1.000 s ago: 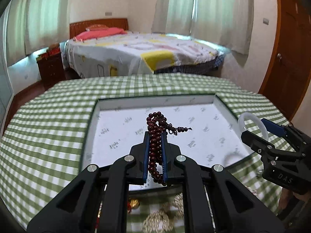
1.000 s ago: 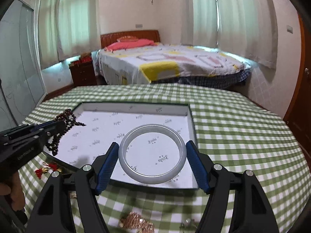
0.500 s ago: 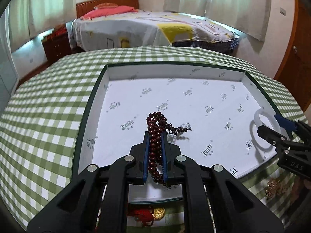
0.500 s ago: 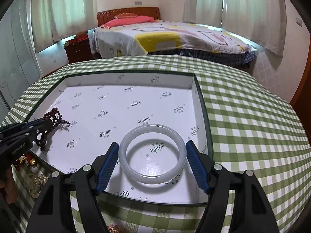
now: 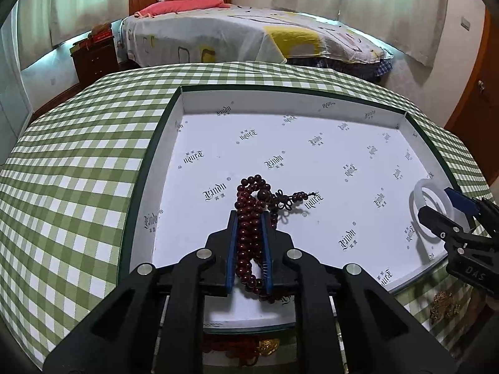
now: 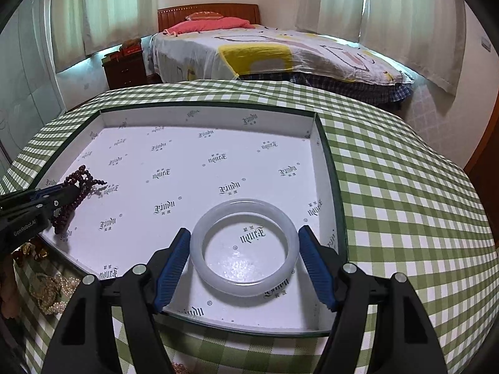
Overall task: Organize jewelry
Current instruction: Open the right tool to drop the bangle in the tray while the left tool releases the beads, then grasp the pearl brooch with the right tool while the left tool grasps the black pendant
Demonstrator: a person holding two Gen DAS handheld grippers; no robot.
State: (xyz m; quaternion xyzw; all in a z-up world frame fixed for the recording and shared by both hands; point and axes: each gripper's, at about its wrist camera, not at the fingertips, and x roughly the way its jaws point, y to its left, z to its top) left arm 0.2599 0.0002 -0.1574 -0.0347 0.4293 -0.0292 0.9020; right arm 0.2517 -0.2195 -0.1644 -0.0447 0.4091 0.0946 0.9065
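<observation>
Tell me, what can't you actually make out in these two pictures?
- Left wrist view: the red and gold trinket below the white tray's green rim is mostly hidden by the left gripper, whose jaws are opening around the dark red bead string.
- Left wrist view: the gold piece is too small to identify.
- Right wrist view: the pale beaded heap is blurred, partly behind the right gripper holding the milky white bangle.

I count one tray (image 5: 162, 143), one dark red bead string (image 5: 251, 218), one white bangle (image 6: 244, 249). Off-tray clumps: one red-and-gold (image 5: 265, 347), one gold (image 5: 444, 304), one pearly (image 6: 51, 291). My two grippers: left gripper (image 5: 249, 237), right gripper (image 6: 244, 263).
</observation>
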